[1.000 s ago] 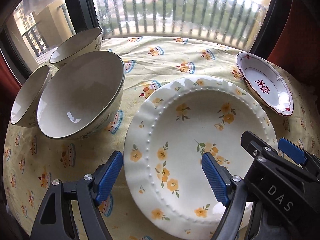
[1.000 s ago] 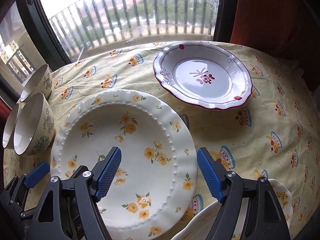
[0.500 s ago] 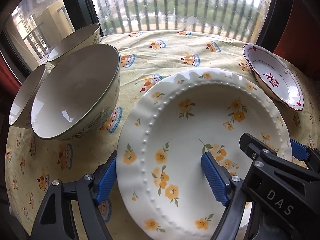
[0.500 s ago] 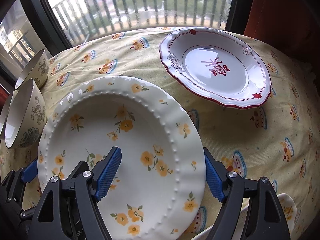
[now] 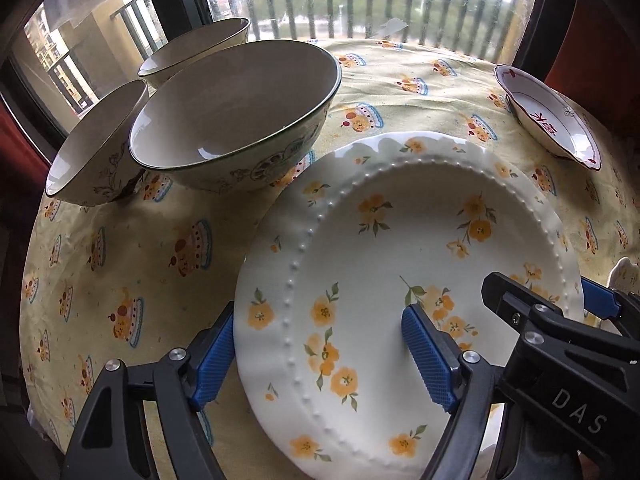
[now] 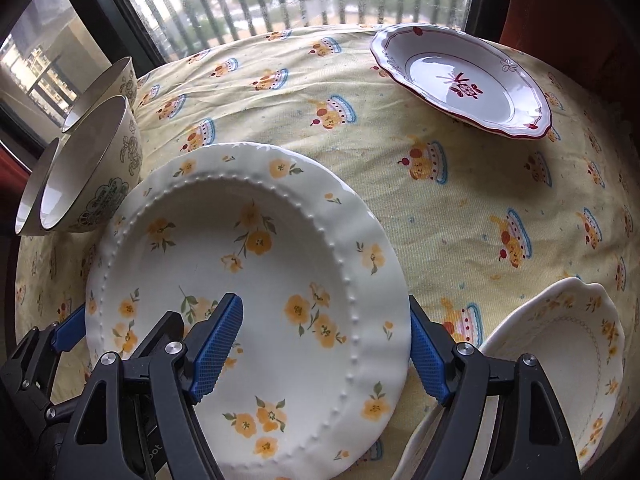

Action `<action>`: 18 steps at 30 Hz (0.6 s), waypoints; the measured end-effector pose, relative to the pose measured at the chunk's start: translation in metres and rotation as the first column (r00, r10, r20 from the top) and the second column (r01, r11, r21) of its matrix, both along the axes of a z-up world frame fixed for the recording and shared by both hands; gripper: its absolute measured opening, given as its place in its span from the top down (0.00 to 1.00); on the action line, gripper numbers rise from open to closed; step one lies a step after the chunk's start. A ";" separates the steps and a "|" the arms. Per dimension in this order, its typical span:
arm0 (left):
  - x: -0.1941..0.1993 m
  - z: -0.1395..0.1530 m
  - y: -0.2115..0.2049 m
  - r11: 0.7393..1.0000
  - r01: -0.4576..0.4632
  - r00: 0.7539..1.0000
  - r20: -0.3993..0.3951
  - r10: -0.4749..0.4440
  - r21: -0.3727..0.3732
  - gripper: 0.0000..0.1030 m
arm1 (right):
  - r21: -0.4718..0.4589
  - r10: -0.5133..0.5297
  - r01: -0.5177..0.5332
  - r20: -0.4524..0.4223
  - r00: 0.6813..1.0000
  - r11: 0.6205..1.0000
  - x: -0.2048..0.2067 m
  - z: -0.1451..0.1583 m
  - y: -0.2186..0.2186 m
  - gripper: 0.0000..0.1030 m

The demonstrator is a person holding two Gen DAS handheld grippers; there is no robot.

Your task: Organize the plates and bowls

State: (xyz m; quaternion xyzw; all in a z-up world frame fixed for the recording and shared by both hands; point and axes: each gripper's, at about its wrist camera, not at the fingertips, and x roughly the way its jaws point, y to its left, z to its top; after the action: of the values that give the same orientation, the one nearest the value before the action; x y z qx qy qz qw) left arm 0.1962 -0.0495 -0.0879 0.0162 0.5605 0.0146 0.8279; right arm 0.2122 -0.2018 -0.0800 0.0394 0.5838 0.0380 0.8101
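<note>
Yellow-flowered plate (image 5: pixel 408 280) is straddled at its nine and three o'clock rims by the left gripper (image 5: pixel 320 352) and right gripper (image 6: pixel 320 348), both spread wide, seemingly readied for a two-sided lift.

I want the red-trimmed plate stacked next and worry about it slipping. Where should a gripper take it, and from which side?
Grip the red-trimmed plate by its raised scalloped rim, one finger above and one under the lip, probably coming in low from the near edge. It lies flat on the tablecloth with that side unobstructed. Its center well is too wide and smooth to pinch.
</note>
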 end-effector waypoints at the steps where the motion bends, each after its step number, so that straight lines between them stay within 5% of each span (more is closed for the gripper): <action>1: -0.003 0.000 0.002 1.000 0.005 1.000 -0.001 -0.005 -0.002 0.21 | 0.002 0.003 -0.003 -0.004 1.000 1.000 -0.003 0.000 0.002 0.21; 18: 0.015 -0.002 0.018 0.997 -0.007 1.000 -0.016 0.006 -0.078 0.29 | 0.025 0.109 -0.109 -0.005 0.994 0.994 0.019 -0.004 0.003 0.22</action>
State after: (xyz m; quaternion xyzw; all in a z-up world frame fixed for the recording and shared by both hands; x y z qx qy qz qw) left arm 0.2113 -0.0315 -0.0896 -0.0177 0.5670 -0.0046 0.8235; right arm 0.2309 -0.1989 -0.0840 0.0176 0.5871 0.0890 0.8044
